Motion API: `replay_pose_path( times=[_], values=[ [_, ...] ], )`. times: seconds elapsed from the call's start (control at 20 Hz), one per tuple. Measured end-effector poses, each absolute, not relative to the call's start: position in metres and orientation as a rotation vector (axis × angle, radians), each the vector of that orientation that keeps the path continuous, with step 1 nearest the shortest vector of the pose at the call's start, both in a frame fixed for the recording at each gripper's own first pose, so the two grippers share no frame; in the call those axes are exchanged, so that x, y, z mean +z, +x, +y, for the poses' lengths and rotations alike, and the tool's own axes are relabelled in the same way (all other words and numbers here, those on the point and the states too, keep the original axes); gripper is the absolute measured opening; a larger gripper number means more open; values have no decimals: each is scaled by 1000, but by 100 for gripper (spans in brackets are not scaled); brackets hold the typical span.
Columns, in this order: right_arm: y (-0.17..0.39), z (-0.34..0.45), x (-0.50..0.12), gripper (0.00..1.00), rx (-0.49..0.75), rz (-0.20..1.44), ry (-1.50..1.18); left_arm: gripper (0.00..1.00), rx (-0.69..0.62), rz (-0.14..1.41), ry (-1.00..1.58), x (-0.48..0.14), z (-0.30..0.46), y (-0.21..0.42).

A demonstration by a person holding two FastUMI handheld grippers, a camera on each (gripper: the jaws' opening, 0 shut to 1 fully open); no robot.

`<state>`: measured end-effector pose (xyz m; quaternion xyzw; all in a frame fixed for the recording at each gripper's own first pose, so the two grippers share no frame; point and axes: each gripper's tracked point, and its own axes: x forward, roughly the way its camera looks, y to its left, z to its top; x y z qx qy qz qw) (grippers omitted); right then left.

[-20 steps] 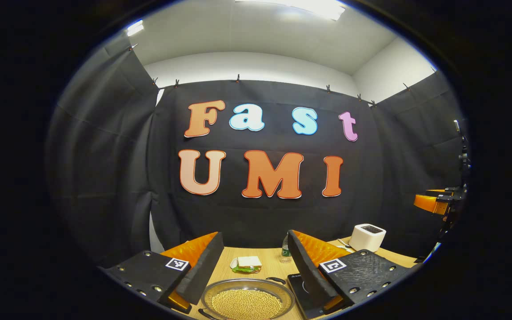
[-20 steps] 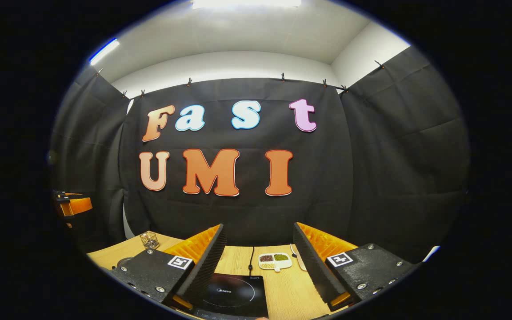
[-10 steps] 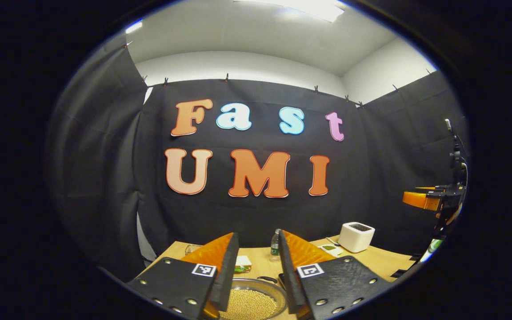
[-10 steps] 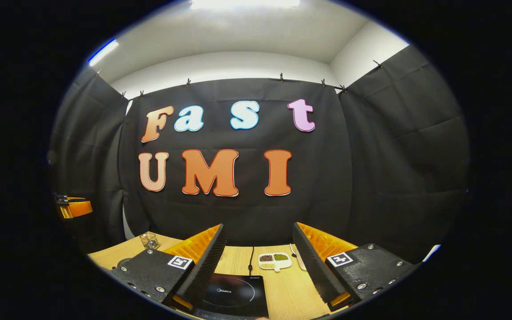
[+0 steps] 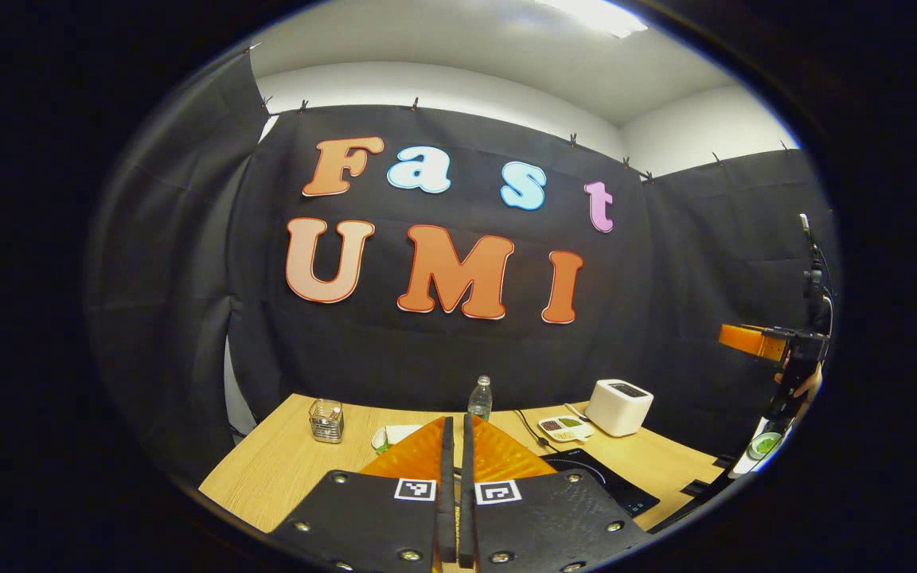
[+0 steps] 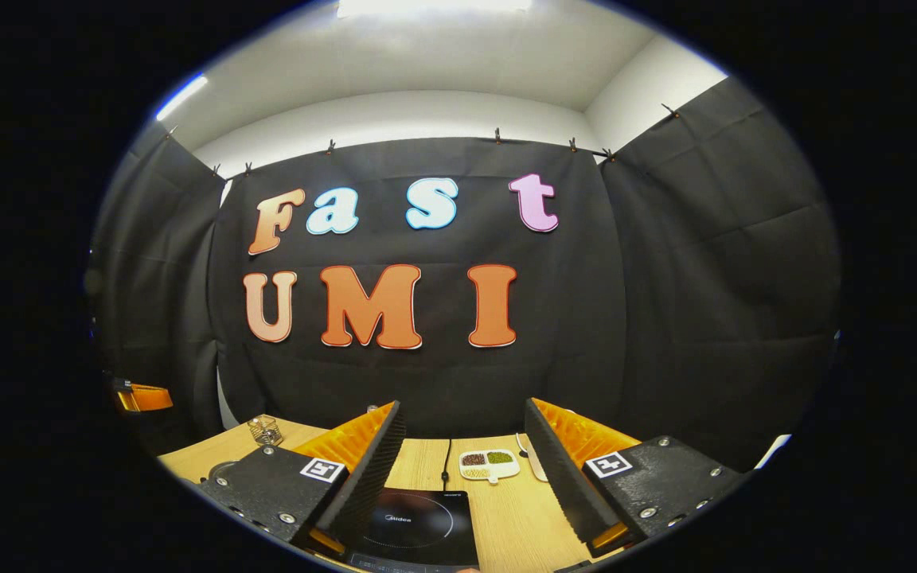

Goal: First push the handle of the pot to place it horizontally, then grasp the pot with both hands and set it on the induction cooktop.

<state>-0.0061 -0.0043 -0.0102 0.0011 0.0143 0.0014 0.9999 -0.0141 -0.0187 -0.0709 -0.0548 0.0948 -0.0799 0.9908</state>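
My left gripper (image 5: pixel 455 422) is shut, its two orange-backed fingers (image 5: pixel 419 458) pressed together with nothing visible between them. They cover the pot of yellow beans that lay below them. The black induction cooktop (image 5: pixel 614 487) lies just right of those fingers on the wooden table (image 5: pixel 283 469). In the right gripper view my right gripper (image 6: pixel 462 414) stands open above the cooktop (image 6: pixel 419 521), nothing between its fingers. The right gripper (image 5: pixel 753 341) also shows far off at the right edge of the left gripper view, held by a hand. The left gripper (image 6: pixel 144 396) shows orange at the far left.
A glass holder (image 5: pixel 325 419), a plate with a sandwich (image 5: pixel 395 435), a water bottle (image 5: pixel 479 398), a divided dish of beans (image 5: pixel 563 428) and a white box-shaped appliance (image 5: pixel 618 407) stand along the back of the table. The cooktop's cable (image 6: pixel 447 461) runs toward the wall.
My left gripper has shut fully and tilted up, so the pot has dropped behind its fingers and more of the table's back shows. The right gripper has barely moved and stays open.
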Motion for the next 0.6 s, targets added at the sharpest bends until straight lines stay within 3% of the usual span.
replay_pose_path(
  times=[0.6],
  values=[
    [7, -7, -32, 95, 3, 66, 24, 2, -201, 369, 21, -162, -32, -82]
  ],
)
